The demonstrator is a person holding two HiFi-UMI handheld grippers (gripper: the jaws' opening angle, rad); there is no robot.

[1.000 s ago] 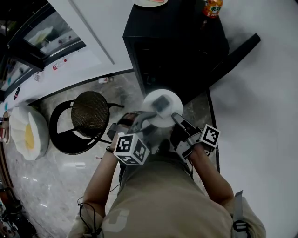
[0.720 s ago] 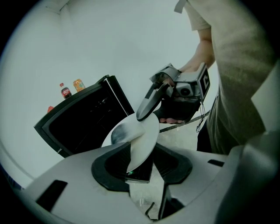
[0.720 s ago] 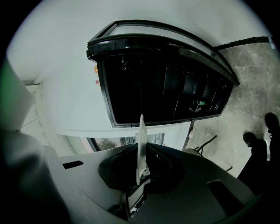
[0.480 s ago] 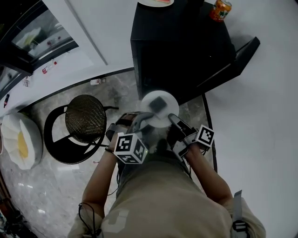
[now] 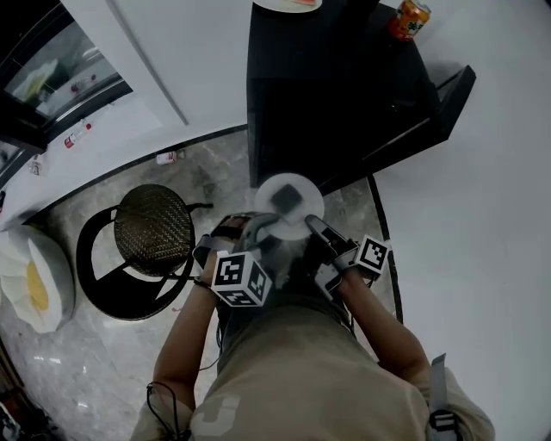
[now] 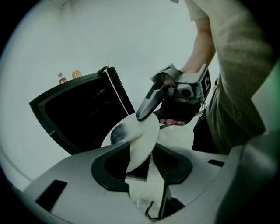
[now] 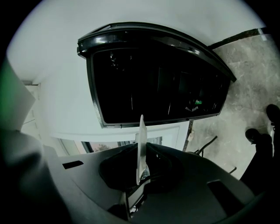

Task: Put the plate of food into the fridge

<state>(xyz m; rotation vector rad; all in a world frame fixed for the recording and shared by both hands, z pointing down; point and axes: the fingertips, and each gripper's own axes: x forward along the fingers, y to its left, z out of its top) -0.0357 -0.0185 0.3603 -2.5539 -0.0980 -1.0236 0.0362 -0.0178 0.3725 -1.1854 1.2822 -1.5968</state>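
Both tools grip the plate (image 5: pixel 306 207): the left gripper (image 5: pixel 263 222) has the near-left rim and the right gripper (image 5: pixel 314 226) the near-right rim, jaws narrow on the thin edge. The plate is in mid-air, roughly level, with dark food (image 5: pixel 287 198) on it, just in front of the black fridge (image 5: pixel 336 95), whose door (image 5: pixel 430 112) is open. Pickup and approach look done. Left to do: slide it onto a shelf, release, close the door.

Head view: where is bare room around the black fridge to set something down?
The boxy black fridge's top is bare between the dish at its far corner and the orange can. Grey marble floor between fridge and round black woven stool is free. Crowded: the fridge's front, by the held white round plate.
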